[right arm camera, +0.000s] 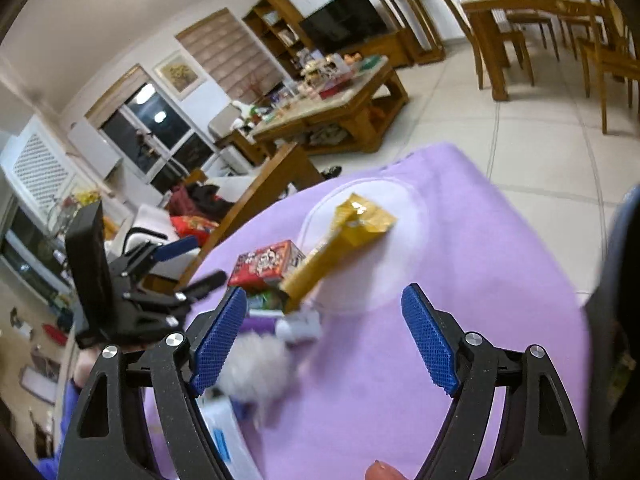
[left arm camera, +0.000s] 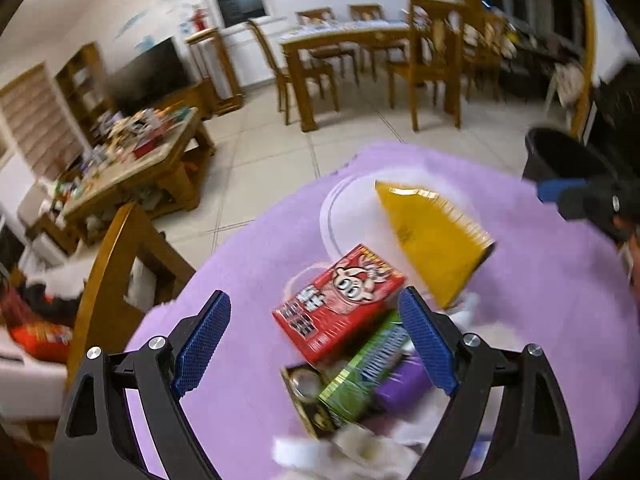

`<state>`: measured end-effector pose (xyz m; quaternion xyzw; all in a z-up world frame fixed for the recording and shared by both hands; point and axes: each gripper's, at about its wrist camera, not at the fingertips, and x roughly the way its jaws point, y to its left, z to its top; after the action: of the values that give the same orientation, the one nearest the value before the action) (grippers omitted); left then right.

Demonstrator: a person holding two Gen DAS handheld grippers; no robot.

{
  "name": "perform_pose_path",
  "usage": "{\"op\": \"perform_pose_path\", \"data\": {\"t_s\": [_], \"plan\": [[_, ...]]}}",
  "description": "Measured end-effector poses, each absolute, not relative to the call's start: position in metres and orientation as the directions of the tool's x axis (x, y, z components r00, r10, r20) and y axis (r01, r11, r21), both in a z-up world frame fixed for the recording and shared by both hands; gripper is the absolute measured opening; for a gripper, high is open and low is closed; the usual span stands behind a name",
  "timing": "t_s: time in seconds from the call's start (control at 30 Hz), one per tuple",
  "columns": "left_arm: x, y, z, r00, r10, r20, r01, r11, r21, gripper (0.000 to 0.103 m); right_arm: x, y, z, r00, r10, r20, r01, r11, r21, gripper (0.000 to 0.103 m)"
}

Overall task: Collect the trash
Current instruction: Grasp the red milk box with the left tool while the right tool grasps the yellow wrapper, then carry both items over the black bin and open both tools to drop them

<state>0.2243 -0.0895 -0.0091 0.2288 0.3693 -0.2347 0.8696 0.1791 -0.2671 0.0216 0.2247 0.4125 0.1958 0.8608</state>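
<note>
Both the left gripper [left arm camera: 316,344] and right gripper [right arm camera: 322,336] gape empty. Trash remains heaped on the purple cloth [left arm camera: 540,280]: red box [left arm camera: 340,300], yellow packet [left arm camera: 432,236]. The bin [left arm camera: 560,156], apparently, waits beyond.

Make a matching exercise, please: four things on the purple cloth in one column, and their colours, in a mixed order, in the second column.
Things:
1. snack pouch
2. box with a cartoon face
3. plate
4. carton beside the red box

Colours:
A. white
B. green
C. yellow
D. red

Pairs: 1-C, 2-D, 3-A, 4-B
</note>
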Motion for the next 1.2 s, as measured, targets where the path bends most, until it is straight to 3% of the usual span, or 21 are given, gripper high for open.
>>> {"op": "perform_pose_path", "data": {"t_s": [0.2, 0.33, 0.43, 0.53, 0.6, 0.67, 0.7, 0.73, 1.2], "plan": [[0.23, -0.108, -0.036, 0.561, -0.282, -0.778, 0.711, 0.646, 0.279, 0.085, 0.235, -0.23, -0.008, 0.504, 0.507, -0.7, -0.094, 0.838, 0.538, 0.079], [0.238, -0.111, -0.049, 0.521, -0.304, -0.798, 0.735, 0.634, 0.239, 0.085, 0.248, -0.225, -0.025, 0.479, 0.517, -0.709, -0.098, 0.835, 0.542, 0.048], [0.247, -0.108, -0.056, 0.476, -0.323, -0.818, 0.73, 0.664, 0.162, 0.083, 0.253, -0.222, -0.029, 0.483, 0.506, -0.714, -0.104, 0.843, 0.527, 0.036], [0.258, -0.106, -0.057, 0.442, -0.337, -0.831, 0.709, 0.699, 0.093, 0.068, 0.253, -0.224, -0.032, 0.5, 0.497, -0.709, -0.112, 0.849, 0.516, 0.022], [0.261, -0.102, -0.057, 0.448, -0.326, -0.832, 0.68, 0.729, 0.08, 0.065, 0.251, -0.225, -0.033, 0.51, 0.493, -0.705, -0.119, 0.852, 0.509, 0.016], [0.261, -0.097, -0.055, 0.462, -0.323, -0.826, 0.653, 0.754, 0.071, 0.06, 0.249, -0.225, -0.032, 0.517, 0.499, -0.696, -0.13, 0.849, 0.512, 0.014], [0.259, -0.095, -0.053, 0.467, -0.328, -0.821, 0.646, 0.761, 0.063, 0.051, 0.244, -0.226, -0.031, 0.524, 0.498, -0.691, -0.136, 0.85, 0.509, 0.012], [0.257, -0.093, -0.051, 0.464, -0.341, -0.818, 0.642, 0.765, 0.045, 0.049, 0.241, -0.227, -0.029, 0.532, 0.497, -0.686, -0.141, 0.851, 0.506, 0.011], [0.198, -0.103, 0.025, 0.612, -0.405, -0.679, 0.584, 0.811, 0.043, 0.049, 0.182, -0.278, 0.007, 0.621, 0.554, -0.555, -0.207, 0.799, 0.565, 0.007]]}}
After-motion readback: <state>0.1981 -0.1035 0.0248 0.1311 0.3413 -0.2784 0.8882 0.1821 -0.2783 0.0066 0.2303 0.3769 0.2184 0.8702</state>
